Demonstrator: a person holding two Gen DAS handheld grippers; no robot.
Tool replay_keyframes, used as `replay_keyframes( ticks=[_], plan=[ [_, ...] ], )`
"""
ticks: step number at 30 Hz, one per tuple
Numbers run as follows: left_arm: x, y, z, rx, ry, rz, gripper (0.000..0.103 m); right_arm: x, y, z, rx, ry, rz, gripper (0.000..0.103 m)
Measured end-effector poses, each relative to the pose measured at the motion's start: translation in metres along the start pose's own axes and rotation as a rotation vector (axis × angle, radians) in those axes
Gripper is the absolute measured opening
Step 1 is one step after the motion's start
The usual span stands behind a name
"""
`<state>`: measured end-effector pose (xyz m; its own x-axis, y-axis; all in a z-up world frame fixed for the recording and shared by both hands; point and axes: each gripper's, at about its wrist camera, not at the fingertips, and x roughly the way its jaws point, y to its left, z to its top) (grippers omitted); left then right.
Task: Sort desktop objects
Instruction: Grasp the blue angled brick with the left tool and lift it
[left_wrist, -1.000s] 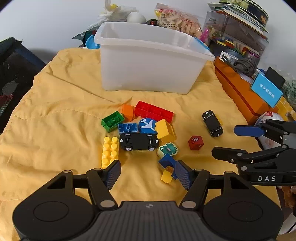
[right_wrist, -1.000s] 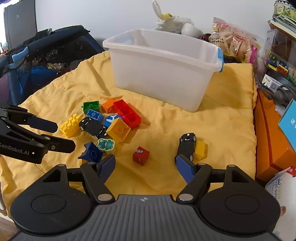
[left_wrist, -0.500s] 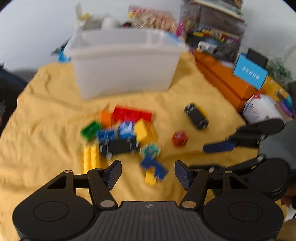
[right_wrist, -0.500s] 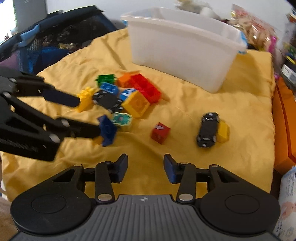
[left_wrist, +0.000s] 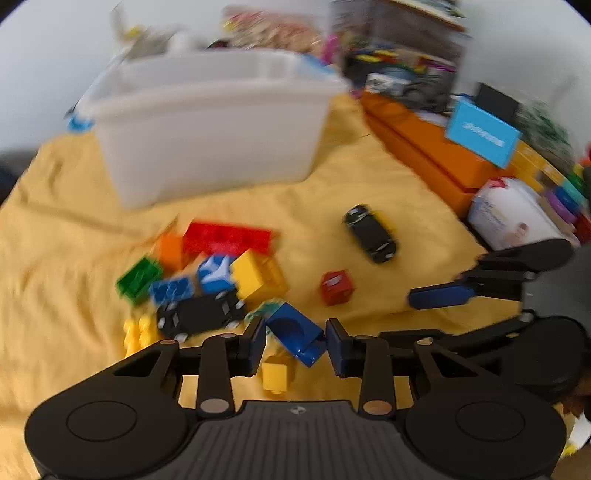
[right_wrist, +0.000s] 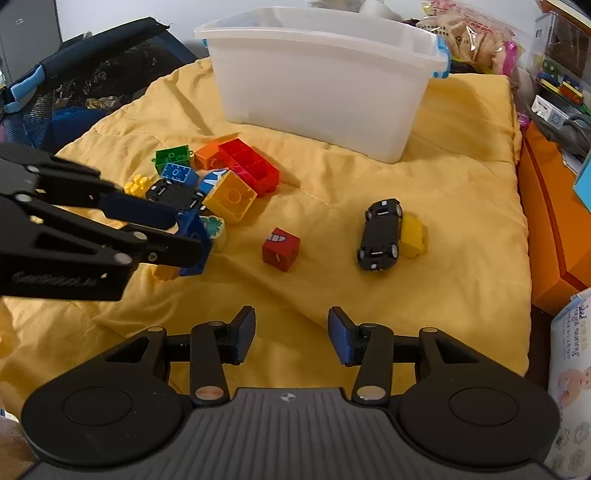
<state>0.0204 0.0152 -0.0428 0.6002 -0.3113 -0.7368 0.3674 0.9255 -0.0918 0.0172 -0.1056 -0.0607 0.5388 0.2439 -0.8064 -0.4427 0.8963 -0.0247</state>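
My left gripper (left_wrist: 295, 345) is shut on a blue arch brick (left_wrist: 295, 334), low over the yellow blanket (right_wrist: 443, 184); the right wrist view shows the same left gripper (right_wrist: 188, 236) with the brick between its fingers. A small yellow brick (left_wrist: 275, 374) lies just under it. Beside it sits a pile: a red brick (right_wrist: 251, 166), a yellow brick (right_wrist: 229, 195), a green brick (right_wrist: 171, 157) and a black car (right_wrist: 173, 194). My right gripper (right_wrist: 291, 334) is open and empty, short of a red cube (right_wrist: 280, 249). A white bin (right_wrist: 325, 74) stands behind.
A second black car (right_wrist: 380, 234) lies right of the cube, with a yellow brick (right_wrist: 413, 234) against it. An orange box (right_wrist: 546, 221) borders the blanket's right side. A dark mesh bag (right_wrist: 92, 74) sits at the left. Clutter is stacked behind the bin.
My left gripper has moved forward and down and narrowed onto the blue arch brick. My right gripper narrowed partway and moved closer to the blanket.
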Motion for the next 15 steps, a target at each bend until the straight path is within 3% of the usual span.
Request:
replay_keyframes(
  ticks=[8, 15],
  plan=[
    [-0.022, -0.018, -0.007, 0.09, 0.013, -0.033, 0.039, -0.006, 0.0, -0.002, 0.003, -0.009, -0.015, 0.048],
    [-0.053, 0.001, -0.02, 0.085, 0.016, 0.04, 0.039, -0.012, -0.002, -0.008, 0.017, -0.011, -0.023, 0.049]
  ],
)
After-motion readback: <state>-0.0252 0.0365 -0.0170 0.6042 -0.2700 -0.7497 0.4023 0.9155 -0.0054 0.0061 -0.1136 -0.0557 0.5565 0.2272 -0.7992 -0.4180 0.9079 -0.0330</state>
